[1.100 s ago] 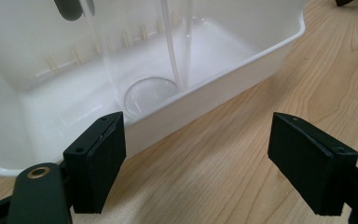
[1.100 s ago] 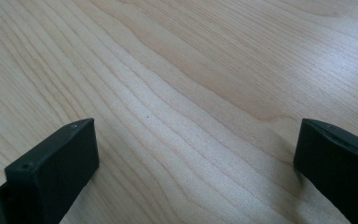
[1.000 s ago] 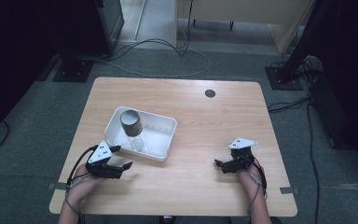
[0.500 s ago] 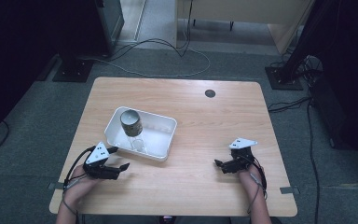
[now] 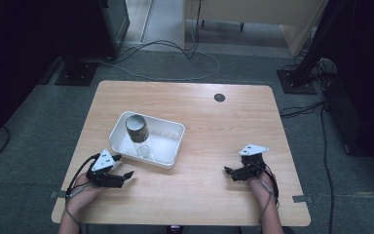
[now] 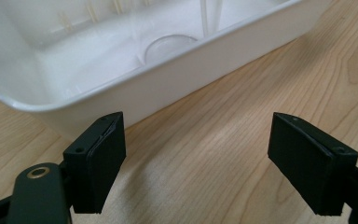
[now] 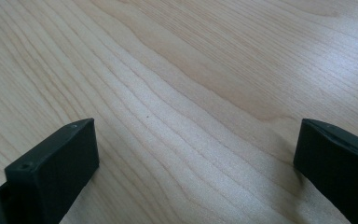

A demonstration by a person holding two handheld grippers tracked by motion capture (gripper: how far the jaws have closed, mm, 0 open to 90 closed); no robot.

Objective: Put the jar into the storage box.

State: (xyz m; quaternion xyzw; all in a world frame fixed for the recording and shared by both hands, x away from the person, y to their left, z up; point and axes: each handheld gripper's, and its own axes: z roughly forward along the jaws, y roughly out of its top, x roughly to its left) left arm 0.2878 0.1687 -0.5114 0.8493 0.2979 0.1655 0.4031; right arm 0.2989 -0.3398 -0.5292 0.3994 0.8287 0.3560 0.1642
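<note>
We find no brand, label or writing that can be read on anything here. The white tray (image 5: 168, 146) sits on the wooden counter (image 5: 214, 122), left of its centre, a shallow plastic rectangle with rounded corners and a glossy rim. Inside it a dark can (image 5: 137, 127) stands at the far left end (its pale top faces up), and a clear cup (image 5: 144, 150) shows faintly just in front. Our left gripper (image 5: 121, 174) rests just beside the tray's near wall, its jaws spread wide and holding nothing. Our right gripper (image 5: 230, 171) lies well apart on bare wood, jaws likewise wide and empty.
</note>
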